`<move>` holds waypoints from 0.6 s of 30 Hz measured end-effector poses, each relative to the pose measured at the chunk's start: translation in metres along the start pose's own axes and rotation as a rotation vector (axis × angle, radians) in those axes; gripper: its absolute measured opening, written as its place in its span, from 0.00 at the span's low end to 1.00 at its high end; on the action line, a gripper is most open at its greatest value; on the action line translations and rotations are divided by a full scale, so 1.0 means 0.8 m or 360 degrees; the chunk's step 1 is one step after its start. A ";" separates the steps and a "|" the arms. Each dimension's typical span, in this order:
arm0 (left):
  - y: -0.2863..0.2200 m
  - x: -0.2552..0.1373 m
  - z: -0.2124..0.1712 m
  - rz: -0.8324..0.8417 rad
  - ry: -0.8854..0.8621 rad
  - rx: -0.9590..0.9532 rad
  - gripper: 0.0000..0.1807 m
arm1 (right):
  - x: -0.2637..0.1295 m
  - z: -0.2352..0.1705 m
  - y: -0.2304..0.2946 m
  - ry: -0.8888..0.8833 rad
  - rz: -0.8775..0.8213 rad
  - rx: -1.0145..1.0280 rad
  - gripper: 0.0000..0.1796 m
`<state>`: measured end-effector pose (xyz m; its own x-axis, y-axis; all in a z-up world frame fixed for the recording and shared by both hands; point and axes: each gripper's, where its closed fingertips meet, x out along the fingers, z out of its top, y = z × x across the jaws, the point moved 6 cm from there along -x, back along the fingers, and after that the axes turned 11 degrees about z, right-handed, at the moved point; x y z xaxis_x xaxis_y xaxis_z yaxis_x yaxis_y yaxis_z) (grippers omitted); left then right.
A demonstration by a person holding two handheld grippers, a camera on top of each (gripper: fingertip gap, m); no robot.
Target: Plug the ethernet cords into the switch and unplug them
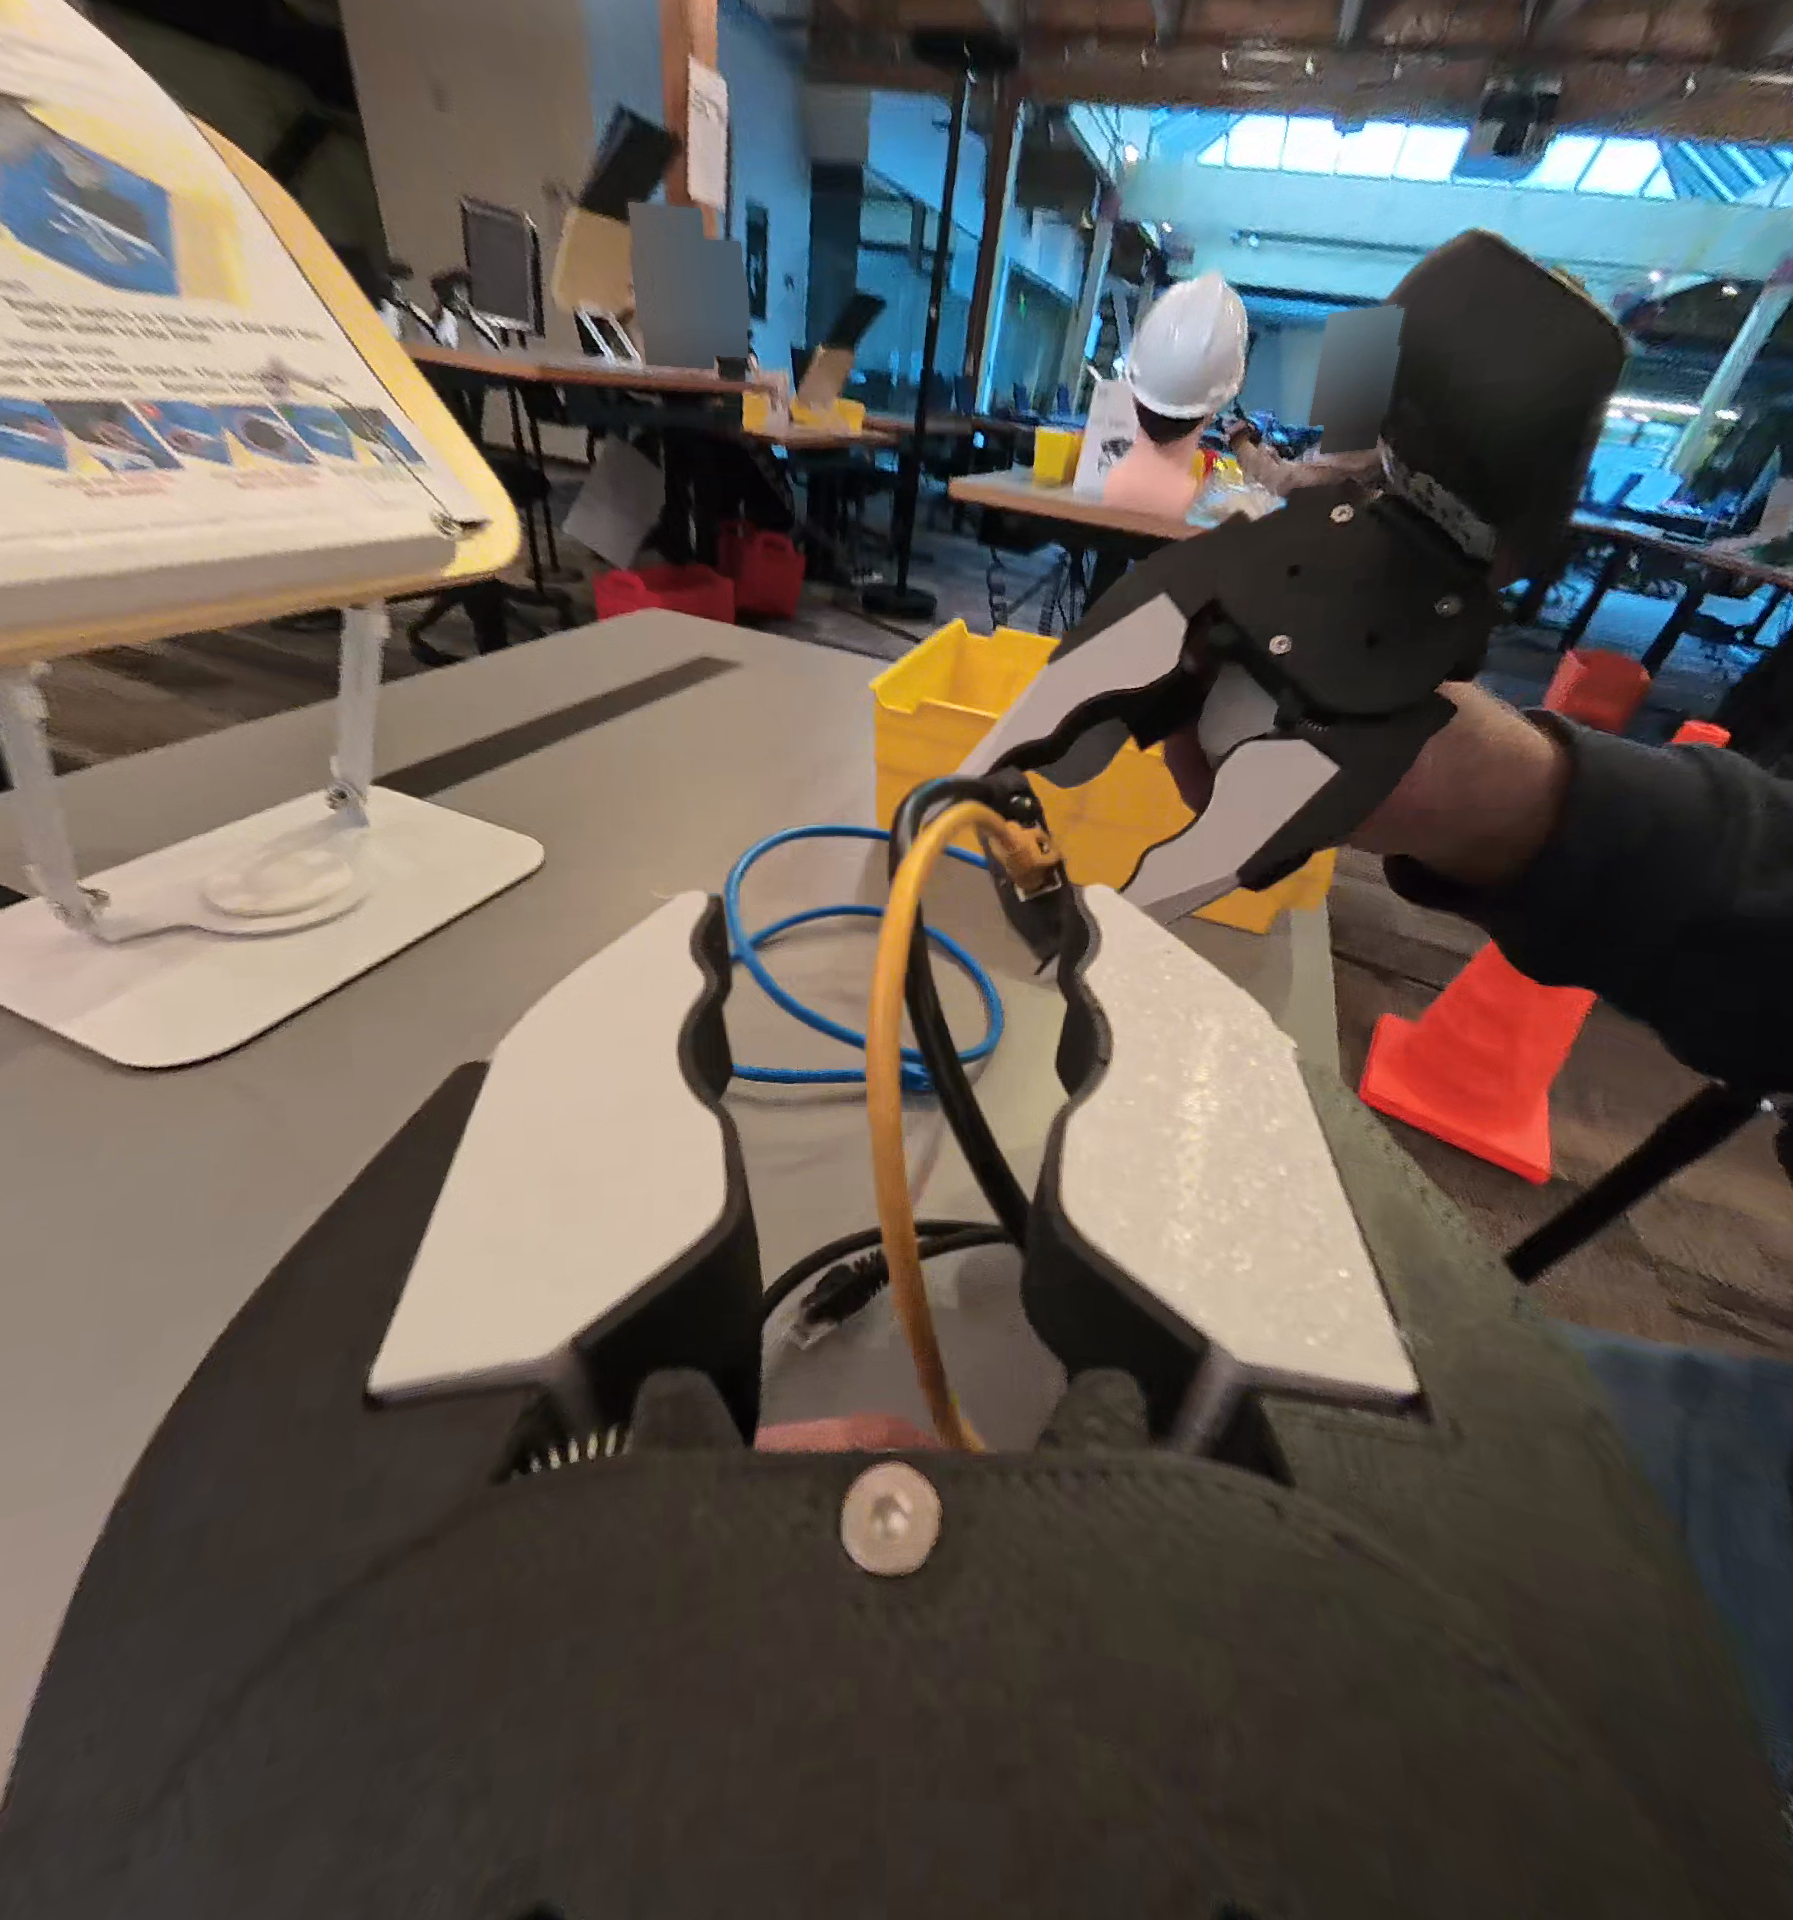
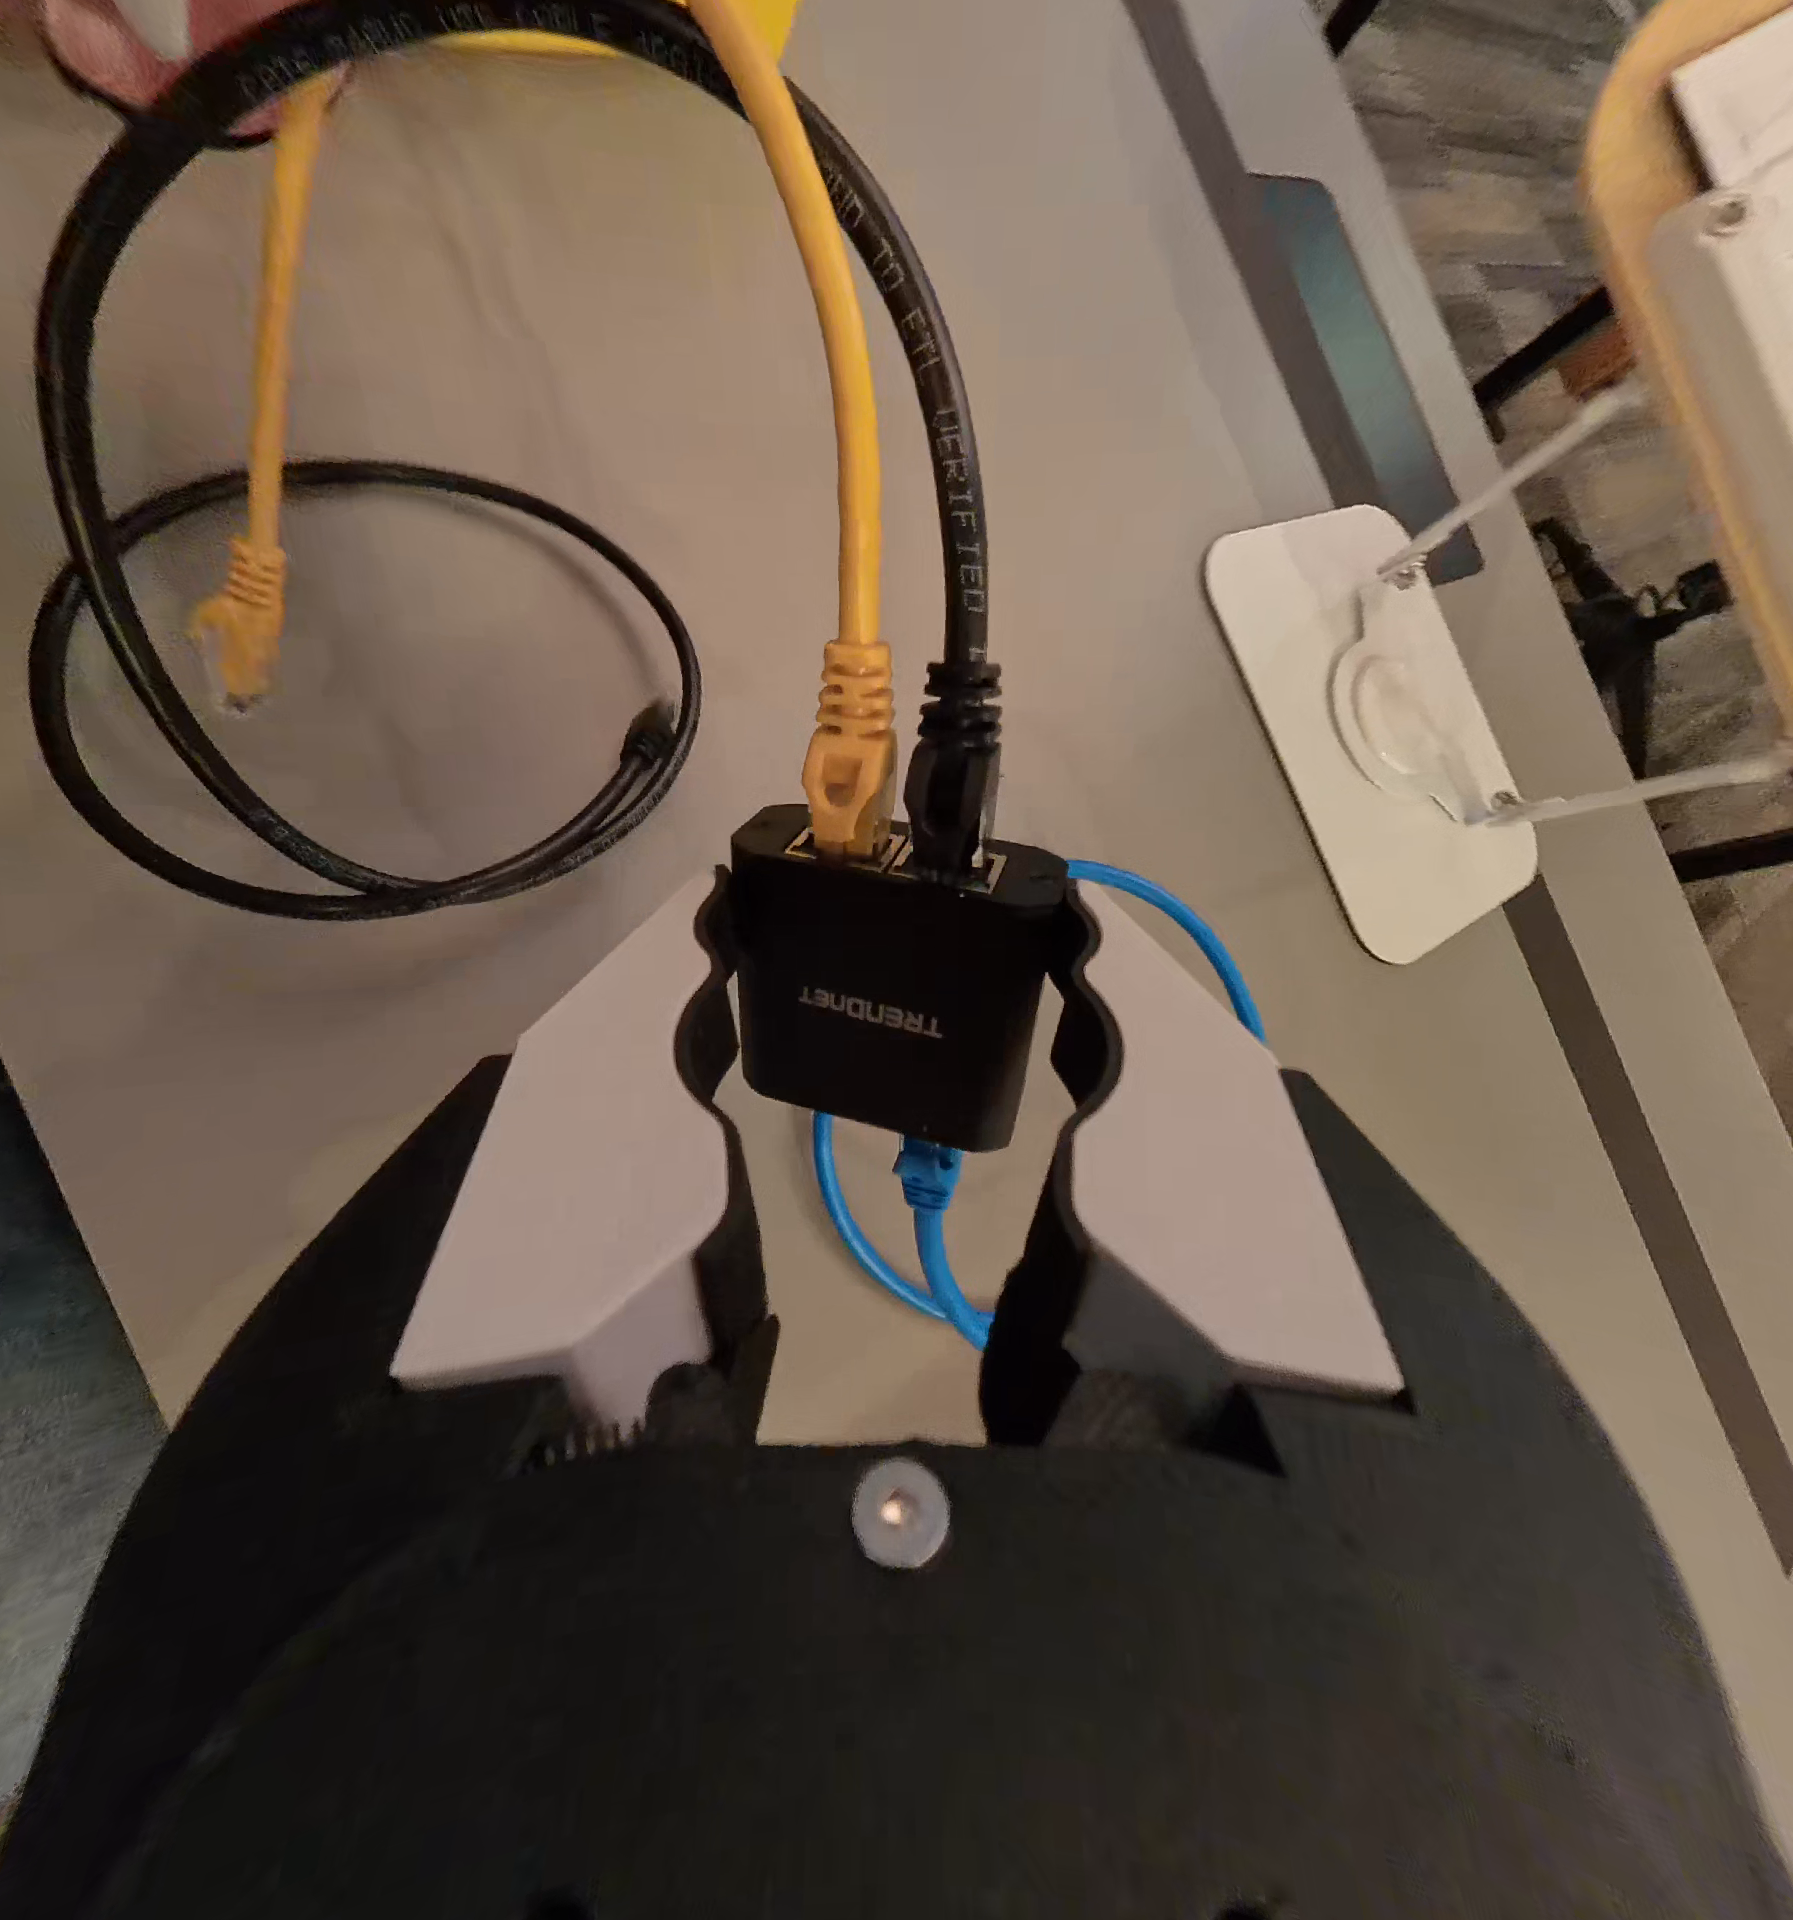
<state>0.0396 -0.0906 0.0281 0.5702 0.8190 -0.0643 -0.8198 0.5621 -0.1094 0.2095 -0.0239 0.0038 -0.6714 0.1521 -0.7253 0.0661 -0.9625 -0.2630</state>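
My right gripper is shut on a small black switch and holds it above the grey table. A yellow cord and a black cord are plugged side by side into its far face. The yellow cord's other plug hangs free. A blue cord lies coiled under the switch. In the left wrist view my left gripper is open, and the yellow cord and black cord pass between its fingers untouched. The right gripper holds the switch just beyond its tips.
A white document stand with a tilted board stands on the table's left, and it shows in the right wrist view too. A yellow bin sits at the far edge. An orange cone is on the floor to the right. The left gripper's tips are roughly 12 cm from the right gripper's.
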 end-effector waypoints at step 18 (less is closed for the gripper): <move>0.038 0.009 -0.033 0.0112 -0.0084 -0.0206 0.31 | -0.210 0.061 -0.168 -0.0379 -0.0553 0.0340 0.33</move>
<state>0.0203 -0.0706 -0.0018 0.5052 0.8626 -0.0242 -0.8418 0.4865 -0.2339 0.2777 0.0688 0.1923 -0.7793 0.4415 -0.4448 -0.3289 -0.8923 -0.3093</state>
